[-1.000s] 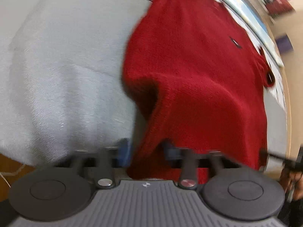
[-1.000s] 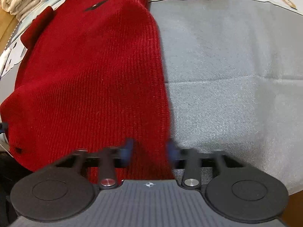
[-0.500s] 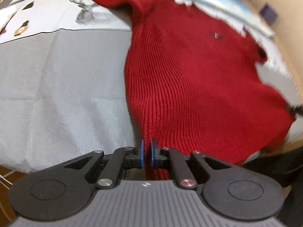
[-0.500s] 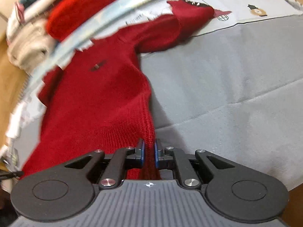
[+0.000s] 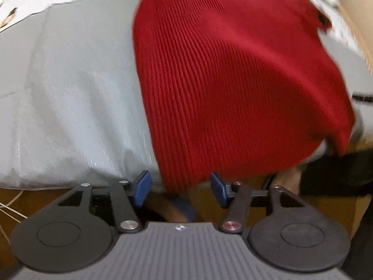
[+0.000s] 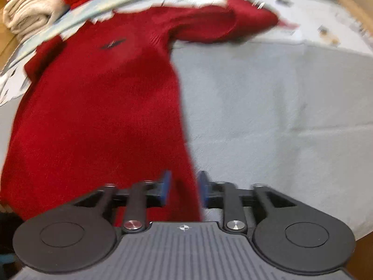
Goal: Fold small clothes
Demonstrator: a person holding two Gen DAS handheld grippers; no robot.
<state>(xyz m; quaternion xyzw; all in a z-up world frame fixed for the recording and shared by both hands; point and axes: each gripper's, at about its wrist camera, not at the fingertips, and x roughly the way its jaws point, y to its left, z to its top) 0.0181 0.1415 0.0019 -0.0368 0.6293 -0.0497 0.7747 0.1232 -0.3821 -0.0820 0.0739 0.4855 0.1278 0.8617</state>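
Note:
A red ribbed knit sweater (image 5: 233, 81) lies spread on a grey cloth (image 5: 70, 93), its hem hanging over the near edge. My left gripper (image 5: 179, 187) is opening at the hem's left corner; the blue pads stand apart and the fabric between them is free of them. In the right wrist view the sweater (image 6: 100, 107) shows a small dark logo on the chest, and one sleeve (image 6: 223, 23) stretches to the far right. My right gripper (image 6: 183, 186) is opening too, with the hem's right edge between its pads, not pressed.
A stack of folded cream and red clothes (image 6: 35, 2) sits at the far left beyond the cloth. A printed white sheet (image 6: 326, 28) borders the grey cloth (image 6: 268, 116) at the back. The wooden floor (image 5: 23, 198) shows below the near edge.
Both grippers were shut on the sweater's hem half a second ago; both have now spread their jaws and let the fabric go. The sweater has settled onto the cloth.

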